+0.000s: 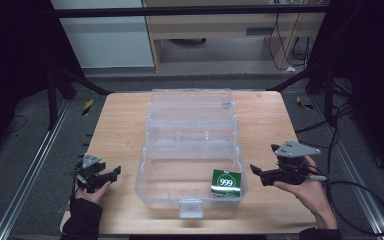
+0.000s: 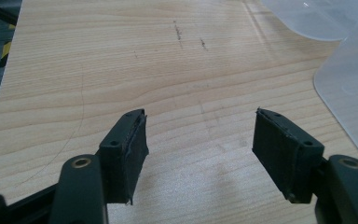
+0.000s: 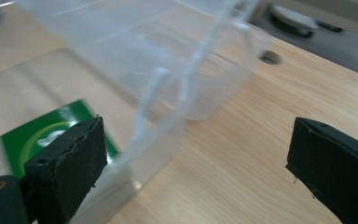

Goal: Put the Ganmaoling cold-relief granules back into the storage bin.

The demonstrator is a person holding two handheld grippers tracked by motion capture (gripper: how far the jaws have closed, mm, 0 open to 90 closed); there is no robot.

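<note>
Clear plastic box (image 1: 190, 145) lies open between our wide, empty left tongs (image 1: 111, 174) and right tongs (image 1: 256, 170), awaiting a first reach, we judge

A wooden table (image 1: 120, 125) stood on grey floor (image 1: 25, 150); pale cabinets (image 1: 220, 25) and dangling cables (image 1: 290, 45) lay beyond, dimly lit.

Pale matt wood table (image 1: 120, 130); clear glossy plastic box (image 1: 190, 150); glossy green carton (image 1: 226, 182); matt black, rough-faced gripper pads (image 2: 130, 156).

A lab: wooden table (image 1: 120, 125) inside a black frame (image 1: 180, 11), cables (image 1: 300, 47).
</note>
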